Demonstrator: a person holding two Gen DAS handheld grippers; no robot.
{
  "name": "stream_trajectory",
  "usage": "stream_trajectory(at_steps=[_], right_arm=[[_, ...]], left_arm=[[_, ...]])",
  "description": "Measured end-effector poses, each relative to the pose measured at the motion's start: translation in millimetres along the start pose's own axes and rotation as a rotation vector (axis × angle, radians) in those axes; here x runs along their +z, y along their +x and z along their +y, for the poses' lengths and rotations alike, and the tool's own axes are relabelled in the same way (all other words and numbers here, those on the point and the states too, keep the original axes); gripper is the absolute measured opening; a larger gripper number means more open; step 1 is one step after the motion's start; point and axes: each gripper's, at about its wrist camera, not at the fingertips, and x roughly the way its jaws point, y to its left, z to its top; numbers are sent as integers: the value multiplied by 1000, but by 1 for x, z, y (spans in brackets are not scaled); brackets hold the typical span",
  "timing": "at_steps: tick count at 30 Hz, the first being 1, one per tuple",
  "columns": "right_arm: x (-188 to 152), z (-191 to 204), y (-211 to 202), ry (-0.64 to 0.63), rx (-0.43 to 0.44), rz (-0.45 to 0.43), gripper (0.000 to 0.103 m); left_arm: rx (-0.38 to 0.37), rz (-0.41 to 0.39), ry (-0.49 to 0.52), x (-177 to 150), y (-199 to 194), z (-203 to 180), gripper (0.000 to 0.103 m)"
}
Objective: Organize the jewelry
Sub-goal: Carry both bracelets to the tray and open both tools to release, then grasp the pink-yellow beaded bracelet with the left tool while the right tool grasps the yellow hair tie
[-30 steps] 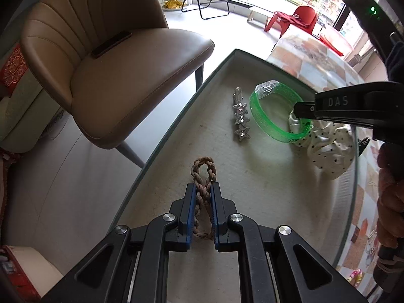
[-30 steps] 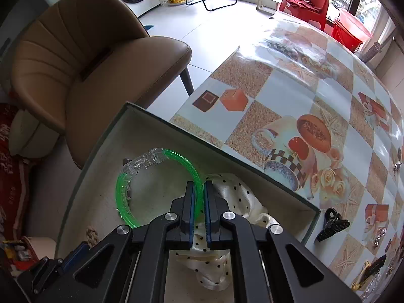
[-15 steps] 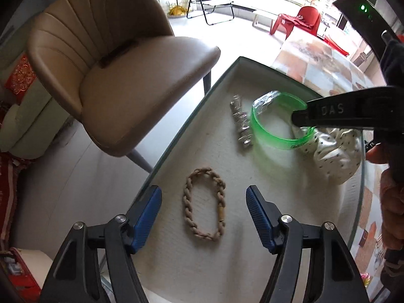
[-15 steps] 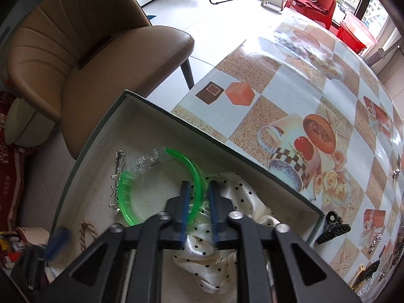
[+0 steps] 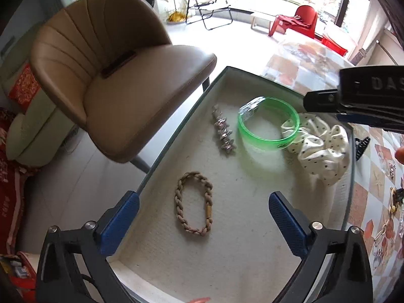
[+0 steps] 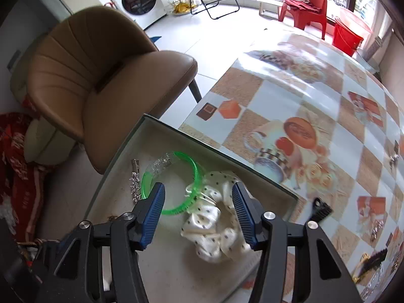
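A shallow tray (image 5: 176,131) with a pale lining holds the jewelry. The braided tan bracelet (image 5: 179,202) lies flat on the lining, below my left gripper (image 5: 202,198), whose jaws are opening wide and touch nothing. Farther back lie a silver hair clip (image 5: 223,133), a green bangle (image 5: 267,142) and a white dotted scrunchie (image 5: 320,151). My right gripper (image 6: 198,188) hovers over the green bangle (image 6: 174,210) and the scrunchie (image 6: 214,229). Its jaws are opening, and its pads (image 6: 154,209) stand clear of both. The bangle leans on the scrunchie.
A tan leather chair (image 5: 121,85) stands close to the tray's left rim (image 6: 121,161). The table (image 6: 315,88) wears a glossy patterned cloth. A black claw clip (image 6: 319,208) and gold pieces (image 6: 366,262) lie on the cloth right of the tray.
My left gripper let go of the braided bracelet, opened wide and rose. My right gripper released the green bangle, opened and lifted away from it.
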Motion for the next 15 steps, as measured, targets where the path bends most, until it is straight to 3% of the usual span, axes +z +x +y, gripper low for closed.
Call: stream_trajectory(at_steps=[7,11,15], right_arm=[[-17,-31,-27,75,14,-16,67],[-34,-51,-45,130,18,-30,79],[-53,-76,-60,192,13,-32,79]], left_arm=[[-15,10,61,3,-9,-23,103],[-43,17,91,2,-20,-37,103],[-64,17,143,-1,-30,-55,103]])
